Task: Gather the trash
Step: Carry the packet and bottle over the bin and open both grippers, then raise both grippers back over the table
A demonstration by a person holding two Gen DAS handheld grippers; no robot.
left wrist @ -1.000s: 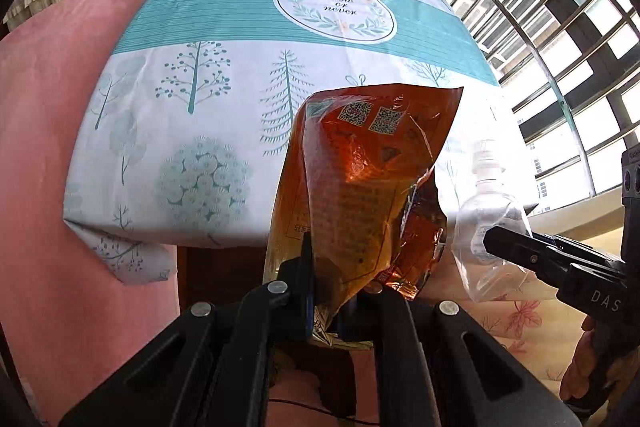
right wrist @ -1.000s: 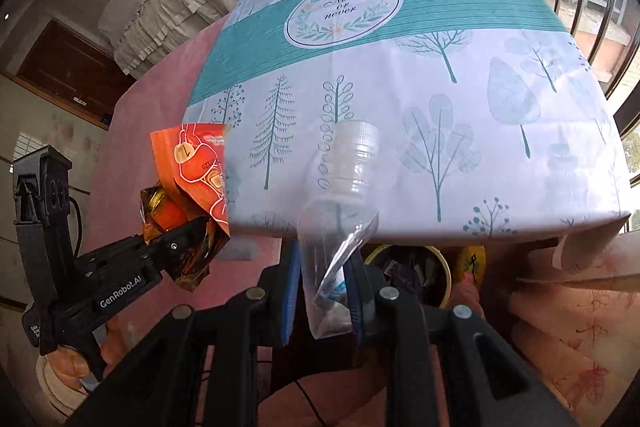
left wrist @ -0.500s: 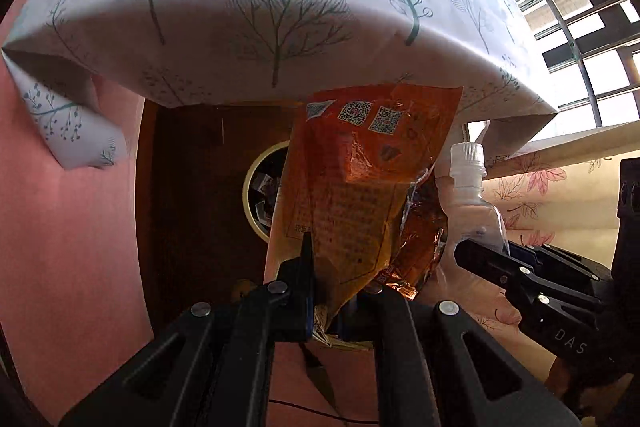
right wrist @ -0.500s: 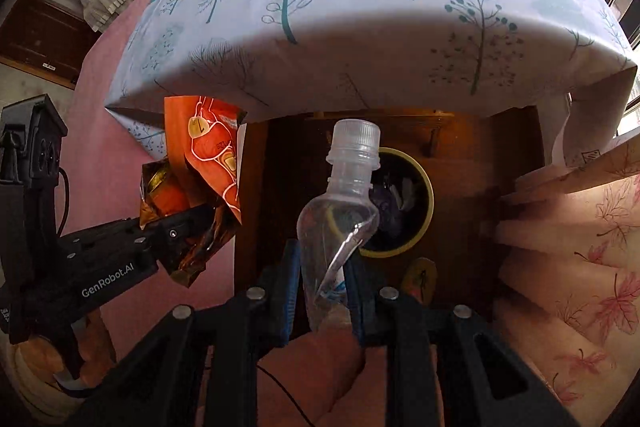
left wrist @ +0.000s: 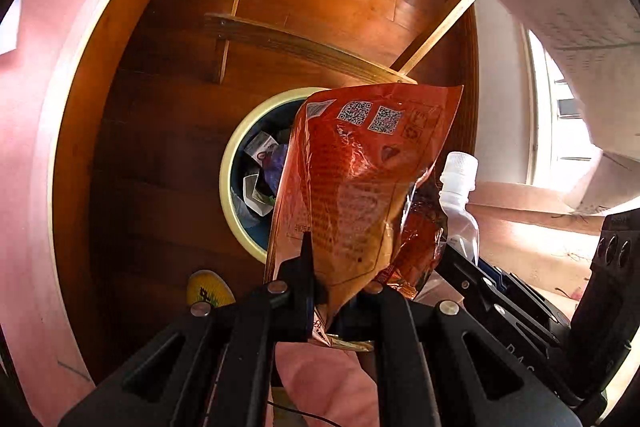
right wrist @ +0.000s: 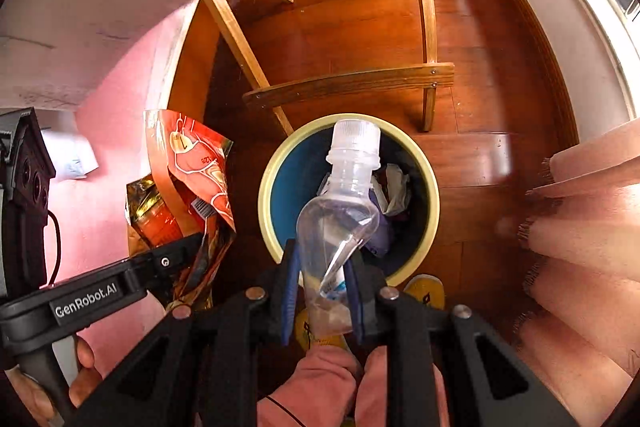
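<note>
Orange snack bag [left wrist: 356, 195]: light, crinkly, slippery foil, pinched at its lower edge by left claw [left wrist: 340, 301], beside the bin [right wrist: 432, 187]. Crushed clear bottle [right wrist: 340, 211]: light, springy, clamped low on its body by right claw [right wrist: 322, 303], hanging over the bin's mouth on the wooden floor [right wrist: 480, 99].

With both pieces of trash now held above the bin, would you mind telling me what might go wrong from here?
1. The orange snack bag in the left hand-held gripper sits beside the bin's rim in the right wrist view, so it may drop onto the wooden floor.
2. The bin already holds trash; the plastic bottle, pinched low by the right hand-held gripper, could bounce out.
</note>
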